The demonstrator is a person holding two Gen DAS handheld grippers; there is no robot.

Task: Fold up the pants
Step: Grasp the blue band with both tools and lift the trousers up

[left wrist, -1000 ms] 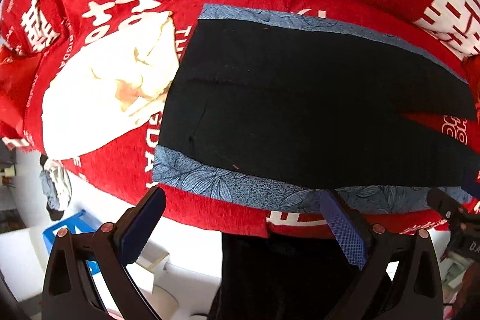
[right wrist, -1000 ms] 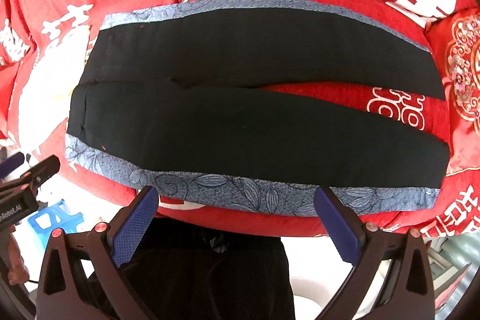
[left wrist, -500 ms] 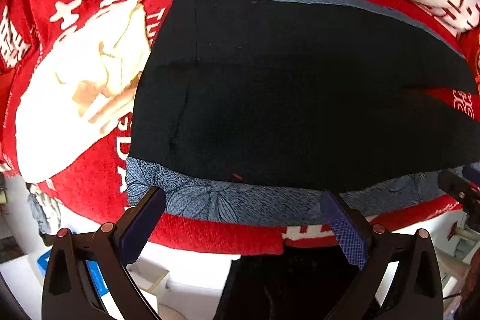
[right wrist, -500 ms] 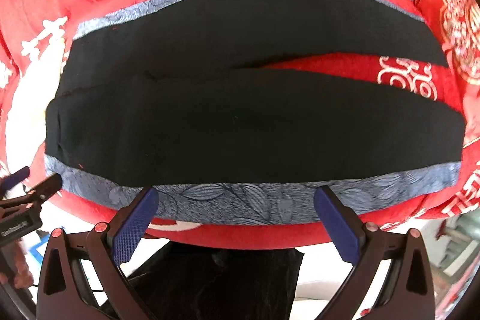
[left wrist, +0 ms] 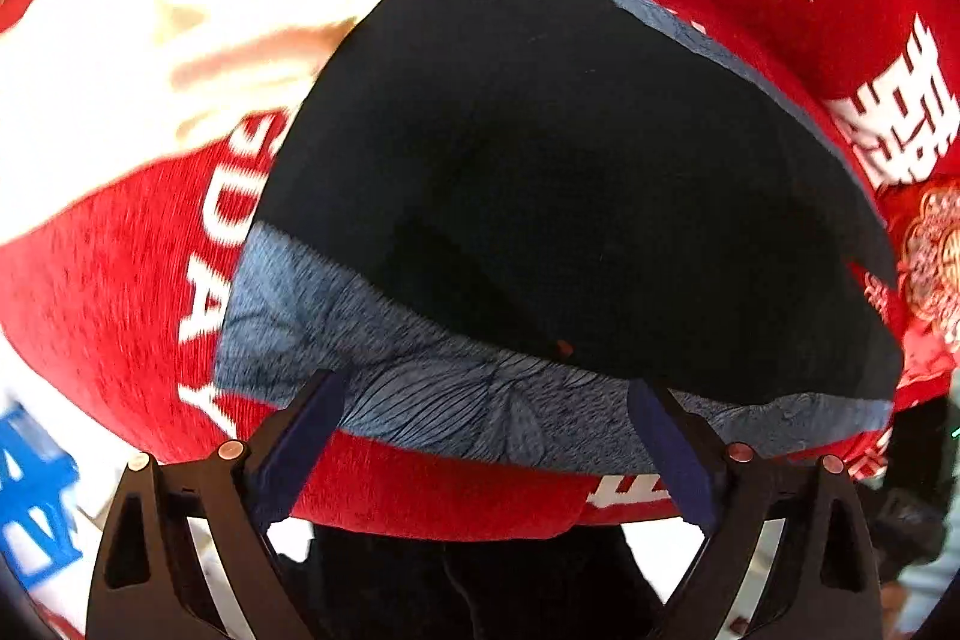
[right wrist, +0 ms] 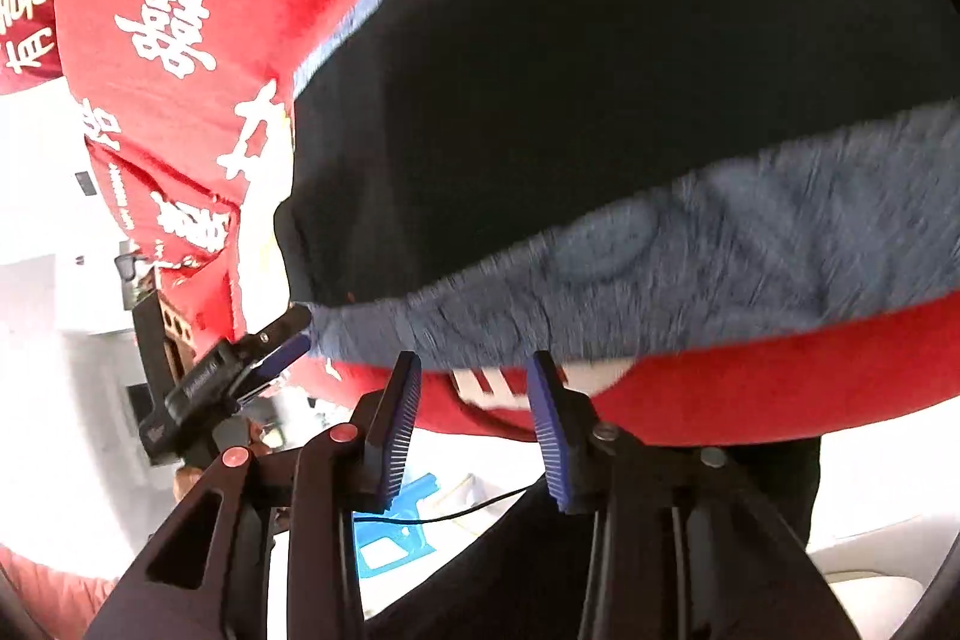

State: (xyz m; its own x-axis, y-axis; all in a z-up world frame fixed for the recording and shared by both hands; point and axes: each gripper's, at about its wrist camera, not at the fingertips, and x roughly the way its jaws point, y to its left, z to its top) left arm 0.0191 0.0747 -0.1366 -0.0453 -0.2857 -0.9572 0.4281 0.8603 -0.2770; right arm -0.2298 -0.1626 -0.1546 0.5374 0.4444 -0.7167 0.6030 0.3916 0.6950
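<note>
Black pants with a blue-grey leaf-patterned side stripe lie flat on a red blanket printed with white characters. My left gripper hovers at the near stripe by the waist end. Its jaws stand wide and are closing slightly, with the stripe's hem between the tips, not pinched. My right gripper is at the same stripe, jaws closing to a narrow gap, the hem just at its fingertips. The right wrist view shows the left gripper at the stripe's corner.
A large white patch marks the blanket left of the pants. The blanket's front edge drops off just below the stripe. Below it are a person's dark clothing, a blue plastic stool and a thin black cable.
Both grippers have come down close to the near stripe, so the pants fill the views. The right gripper has rolled and its jaws have narrowed a lot. The left jaws stay wide.
</note>
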